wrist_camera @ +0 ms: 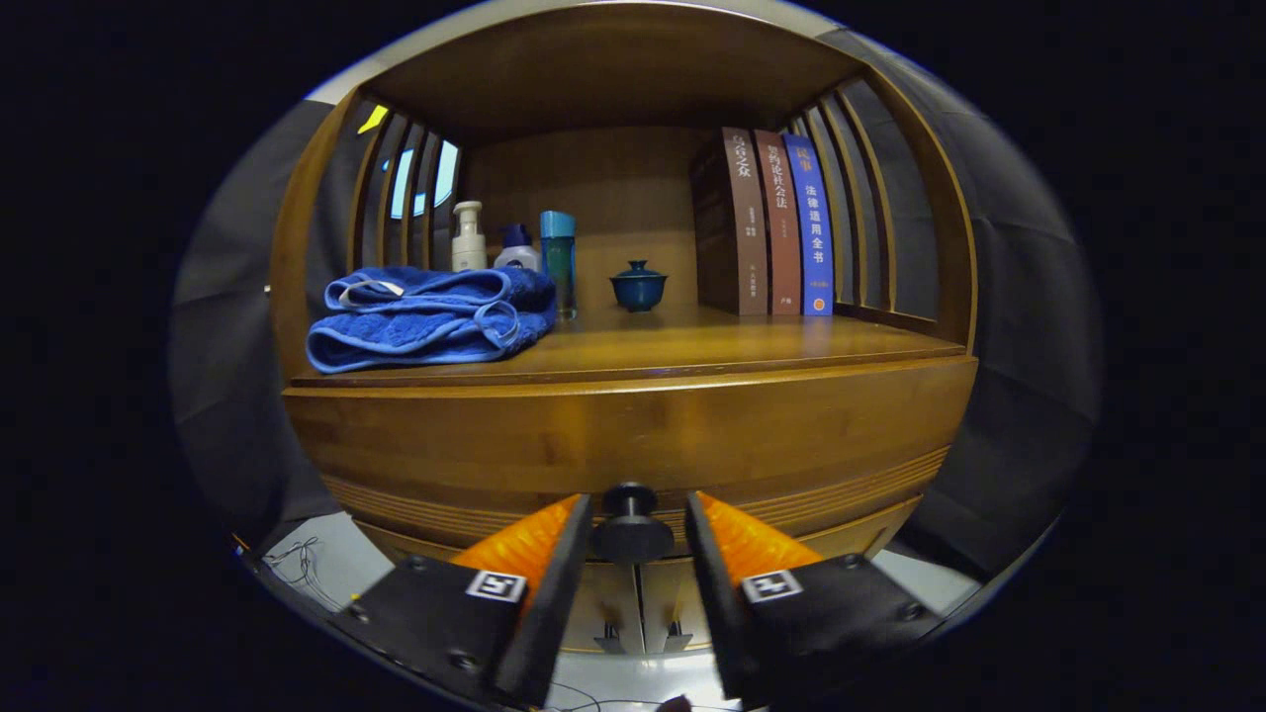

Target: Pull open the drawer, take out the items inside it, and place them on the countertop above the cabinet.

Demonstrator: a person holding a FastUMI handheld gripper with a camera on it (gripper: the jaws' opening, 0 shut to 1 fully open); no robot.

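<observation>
The wooden cabinet's drawer front [633, 435] sits closed below the countertop [692, 346]. Its round black knob [631, 529] stands between my two orange-and-black fingers. My gripper [638, 534] is open around the knob. The left finger [554, 564] is at the knob's edge, and a thin gap shows on the right finger's [717, 564] side. The drawer's contents are hidden.
On the countertop lie a folded blue towel [430, 316], a pump bottle [468, 237], a small blue-capped bottle [517, 249], a tall teal bottle [559, 262], a blue lidded cup [638, 287] and three upright books [767, 222]. Slatted wooden sides flank the shelf. Bare wood lies between towel and books.
</observation>
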